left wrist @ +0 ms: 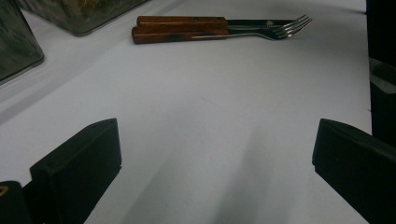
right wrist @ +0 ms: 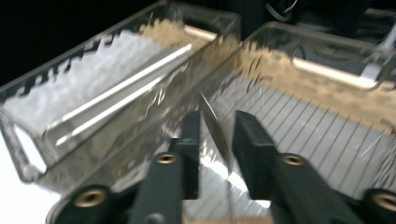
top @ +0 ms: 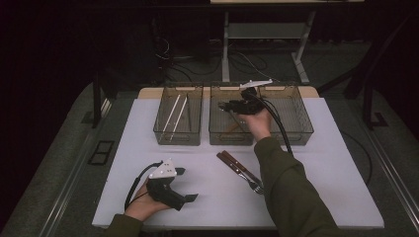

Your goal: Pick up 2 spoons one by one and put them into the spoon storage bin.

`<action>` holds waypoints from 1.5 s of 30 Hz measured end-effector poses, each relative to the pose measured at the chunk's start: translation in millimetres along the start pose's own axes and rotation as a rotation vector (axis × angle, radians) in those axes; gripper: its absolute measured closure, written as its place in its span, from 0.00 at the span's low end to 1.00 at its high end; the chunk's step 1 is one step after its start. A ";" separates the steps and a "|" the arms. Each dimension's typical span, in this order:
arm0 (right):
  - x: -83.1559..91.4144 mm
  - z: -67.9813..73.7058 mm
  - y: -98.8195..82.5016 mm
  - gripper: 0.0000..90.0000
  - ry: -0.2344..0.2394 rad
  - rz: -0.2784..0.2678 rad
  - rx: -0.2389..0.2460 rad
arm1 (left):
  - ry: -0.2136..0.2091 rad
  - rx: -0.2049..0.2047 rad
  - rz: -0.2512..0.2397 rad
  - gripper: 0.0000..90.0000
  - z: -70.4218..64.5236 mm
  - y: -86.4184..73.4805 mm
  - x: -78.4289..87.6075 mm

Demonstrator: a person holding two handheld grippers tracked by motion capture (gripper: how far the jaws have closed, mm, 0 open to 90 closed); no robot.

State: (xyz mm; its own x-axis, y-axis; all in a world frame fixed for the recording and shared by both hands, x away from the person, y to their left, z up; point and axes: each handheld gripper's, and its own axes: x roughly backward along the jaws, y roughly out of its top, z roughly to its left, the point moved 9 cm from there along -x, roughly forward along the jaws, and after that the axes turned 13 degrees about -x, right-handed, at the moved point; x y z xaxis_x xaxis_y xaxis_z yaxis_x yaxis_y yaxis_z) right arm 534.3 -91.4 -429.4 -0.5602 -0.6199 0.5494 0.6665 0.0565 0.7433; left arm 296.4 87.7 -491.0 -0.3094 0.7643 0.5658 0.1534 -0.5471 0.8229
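My right claw [top: 228, 106] hangs over the middle bin [top: 215, 132] of three clear bins at the far edge of the counter [top: 148, 148]. In the right gripper view a knife blade [right wrist: 215, 128] stands between its jaws, which are parted a little; I see a gap on either side of the blade, so the pads are not pressing it. The knife's brown handle [top: 232, 127] lies down inside that bin. The left bin [top: 160, 133] holds two pale chopsticks [top: 175, 116]; the right bin [top: 301, 131] sits touching the middle one. On the white counter, near my right sleeve, two wood-handled forks [top: 242, 170] lie side by side. My left claw [top: 185, 185] rests low near the front edge, jaws wide apart with only bare surface between them. Beyond the counter, dark carpet, cables and the legs of another table.
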 end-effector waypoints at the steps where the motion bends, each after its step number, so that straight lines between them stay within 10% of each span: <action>1: 1.0 -0.7 -1.8 0.70 -0.012 0.009 0.008 | -0.001 -0.002 0.001 0.00 0.1 -0.1 -0.1; 18: 53.4 9.8 -30.8 0.43 0.063 0.036 0.045 | 0.009 0.004 0.007 0.00 1.3 -0.3 -0.2; 45: 115.5 16.5 -99.1 0.44 0.127 0.060 0.096 | 0.017 0.011 0.007 0.00 2.1 -1.1 0.3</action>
State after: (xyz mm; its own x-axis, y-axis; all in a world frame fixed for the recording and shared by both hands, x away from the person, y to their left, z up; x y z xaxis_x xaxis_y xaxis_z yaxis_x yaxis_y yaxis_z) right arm 395.4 -155.7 -433.4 -0.4501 -0.7068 0.5458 0.6435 0.1671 0.7470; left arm 298.2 89.2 -491.6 -0.3239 0.7548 0.5704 0.1656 -0.5483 0.8197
